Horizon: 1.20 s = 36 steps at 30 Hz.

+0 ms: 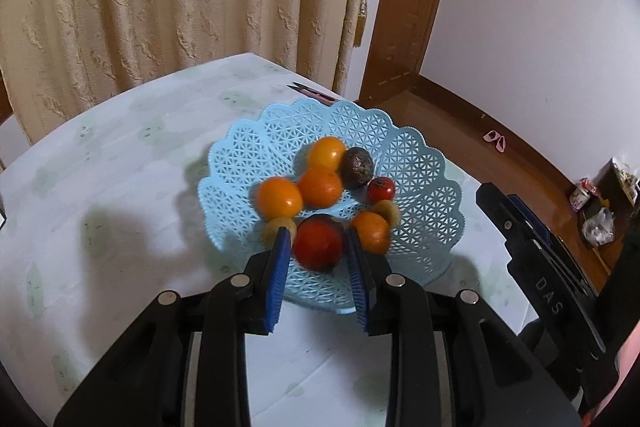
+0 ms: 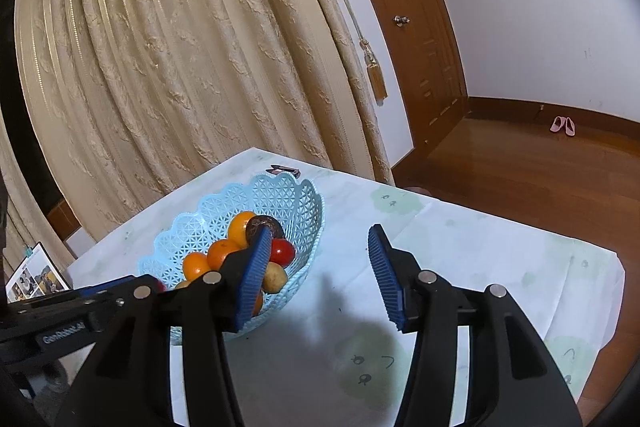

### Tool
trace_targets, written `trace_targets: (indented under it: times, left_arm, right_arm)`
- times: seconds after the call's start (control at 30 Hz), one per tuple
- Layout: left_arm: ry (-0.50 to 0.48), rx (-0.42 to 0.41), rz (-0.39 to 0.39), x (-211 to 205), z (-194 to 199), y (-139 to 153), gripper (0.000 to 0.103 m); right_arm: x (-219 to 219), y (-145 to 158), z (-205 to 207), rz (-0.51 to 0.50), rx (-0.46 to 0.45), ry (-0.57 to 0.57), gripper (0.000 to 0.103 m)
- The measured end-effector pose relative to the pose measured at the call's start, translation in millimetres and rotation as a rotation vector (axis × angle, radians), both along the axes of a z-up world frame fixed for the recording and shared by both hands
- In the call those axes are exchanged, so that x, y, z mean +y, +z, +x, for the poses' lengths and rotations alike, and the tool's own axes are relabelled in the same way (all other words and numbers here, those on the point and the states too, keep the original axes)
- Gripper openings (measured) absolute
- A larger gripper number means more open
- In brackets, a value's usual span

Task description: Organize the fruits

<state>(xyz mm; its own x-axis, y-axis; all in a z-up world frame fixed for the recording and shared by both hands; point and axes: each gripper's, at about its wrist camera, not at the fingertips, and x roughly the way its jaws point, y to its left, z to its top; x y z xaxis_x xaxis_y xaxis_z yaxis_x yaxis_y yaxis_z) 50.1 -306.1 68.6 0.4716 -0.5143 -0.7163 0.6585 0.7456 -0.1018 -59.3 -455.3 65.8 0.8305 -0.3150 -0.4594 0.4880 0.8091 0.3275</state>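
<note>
Left tongs (image 1: 318, 247) blurring red fruit (image 1: 319, 243), basket (image 1: 424, 163) rim hidden

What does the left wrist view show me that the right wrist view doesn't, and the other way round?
Left wrist only: the left hand-held gripper with a red fruit between its blue pads, over the near side of the basket, and clutter on the floor at far right.

Right wrist only: the right hand-held gripper, open over bare tablecloth beside the basket with nothing between the pads, a curtain tassel, and a printed card at the left edge.

Both: the blue lattice basket of fruit, the curtain, the wooden door, pink slippers.
</note>
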Motion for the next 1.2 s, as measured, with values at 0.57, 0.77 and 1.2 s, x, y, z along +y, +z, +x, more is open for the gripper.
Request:
trace_targets:
  times: [0.57, 0.77, 1.2]
  left_arm:
    - [0.287, -0.220, 0.013, 62, -1, 35, 0.094]
    - [0.354, -0.316, 0.028, 73, -9, 51, 0.098]
    - [0.391, -0.403, 0.098, 69, -20, 54, 0.098]
  right_arm:
    - [0, 15, -4, 0.026, 0.008, 0.066, 0.096]
    - [20, 49, -1, -0.084, 0.097, 0.120, 0.100]
    - [81, 60, 14, -0.321, 0.253, 0.235, 0.100]
